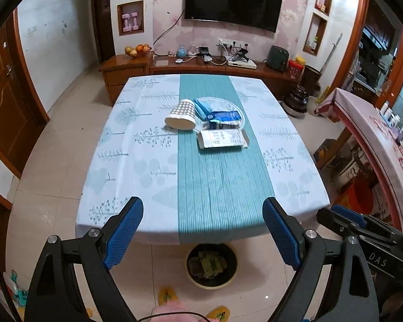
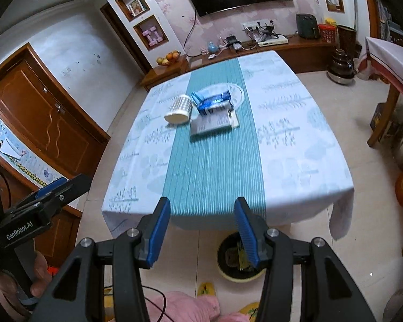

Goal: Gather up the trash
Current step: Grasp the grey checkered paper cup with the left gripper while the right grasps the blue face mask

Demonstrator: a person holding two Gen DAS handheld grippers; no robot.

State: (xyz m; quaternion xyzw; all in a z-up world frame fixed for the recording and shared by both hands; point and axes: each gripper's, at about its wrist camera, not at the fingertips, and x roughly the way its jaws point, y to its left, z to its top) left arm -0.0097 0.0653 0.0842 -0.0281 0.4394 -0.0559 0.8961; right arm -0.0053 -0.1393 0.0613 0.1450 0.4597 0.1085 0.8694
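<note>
Hovering over near table [image 1: 137, 161] edge: left gripper [image 1: 202, 212] fingers wide apart, right gripper [image 2: 201, 213] half apart, both empty. Paper cup [image 1: 180, 114] on its side mid-table beside wrappers [image 1: 223, 119], flat box [image 1: 223, 139]. Cup light, crushable; pinch rim w/ gentle squeeze.

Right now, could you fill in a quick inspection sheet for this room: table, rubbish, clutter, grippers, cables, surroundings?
Surface: table under a pale tree-print cloth with a teal runner.
Job's things: paper cup tipped on its side, blue wrappers on a white plate, flattened carton; bin on the floor at the near edge, already holding rubbish.
Clutter: nothing seen.
Grippers: left gripper and right gripper both open, empty.
Cables: thin black one near the pink sleeve.
Surroundings: television, fruit bowl.
</note>
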